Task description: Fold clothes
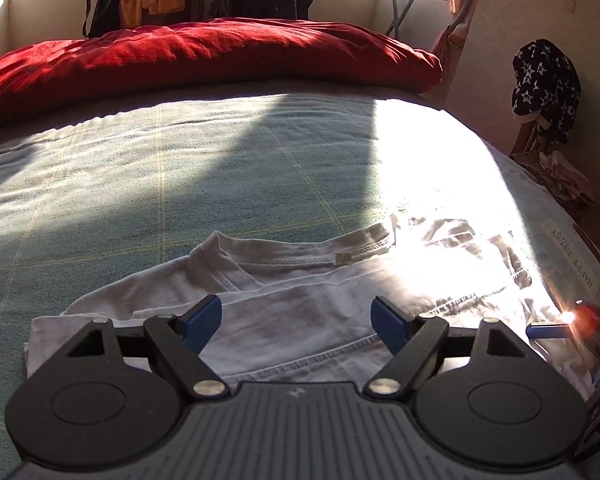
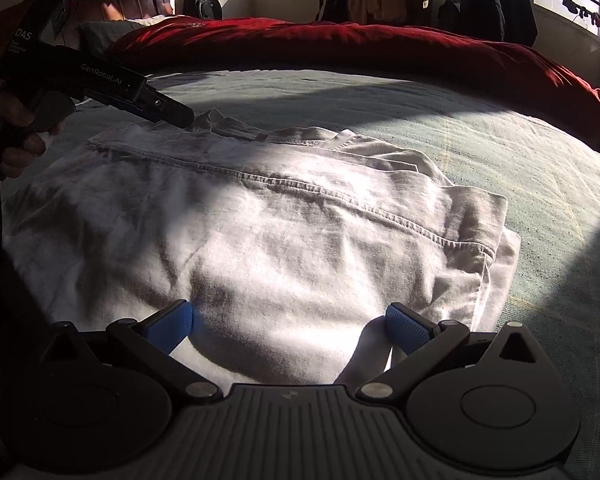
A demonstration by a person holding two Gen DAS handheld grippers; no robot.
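Both tongs, left [image 1: 296, 320] & right [image 2: 288, 324], spread wide w/ nothing held over part-folded shirt [image 2: 260, 240]; best pinch hem corners evenly, keep edges aligned.

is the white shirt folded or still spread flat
Partly folded: the white shirt has a hemmed flap doubled over its body, the collar showing beyond it, lying on the bed.

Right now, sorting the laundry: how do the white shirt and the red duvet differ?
The white shirt lies flat, partly folded, near the camera; the red duvet is bunched along the bed's far side. The shirt is thin with visible seams, the duvet puffy. Both rest on the green bedcover.
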